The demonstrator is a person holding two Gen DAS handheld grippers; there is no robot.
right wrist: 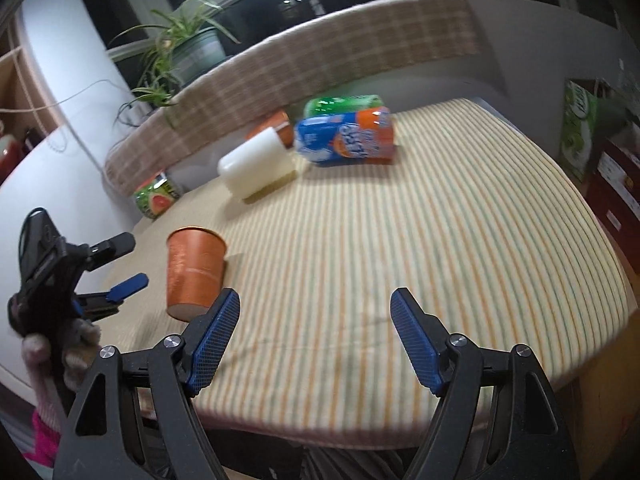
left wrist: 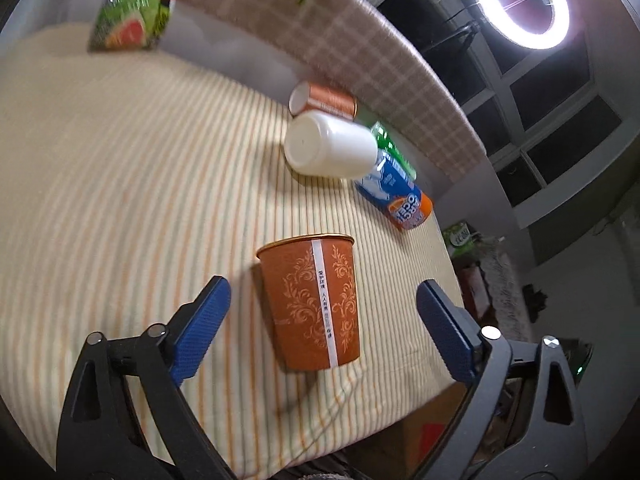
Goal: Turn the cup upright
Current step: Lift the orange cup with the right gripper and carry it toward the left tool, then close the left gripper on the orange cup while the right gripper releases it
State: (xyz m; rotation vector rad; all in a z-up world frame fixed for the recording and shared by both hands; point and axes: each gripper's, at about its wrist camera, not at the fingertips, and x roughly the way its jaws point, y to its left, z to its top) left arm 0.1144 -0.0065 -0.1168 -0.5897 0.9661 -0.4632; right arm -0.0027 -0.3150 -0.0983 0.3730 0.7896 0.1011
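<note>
Left gripper (left wrist: pixel 322 322): spread wide, blue pads either side of the cup, touching nothing.
Right gripper (right wrist: pixel 316 334): spread wide too, empty, over bare cloth right of the cup.
Orange paper cup with pale scroll pattern and white seam stripe (left wrist: pixel 314 300): near the front edge of the striped tablecloth (left wrist: pixel 120 200); in both views looks to stand rim up, though blur and tilt leave that uncertain.
Step in hand: judged as checking the stand, or releasing.
Doing it well: draw straight back, pads clear of the thin wall; if re-gripping, pinch mid-height and lightly, since paper likely crushes.
Risk: front table edge close by; a nudge could tip it off.
Farther back: white plastic cup (left wrist: pixel 330 146), second orange cup (left wrist: pixel 322 100), blue-and-orange cup (left wrist: pixel 400 192), green cup (right wrist: pixel 342 105), all lying on their sides; likely next.
</note>
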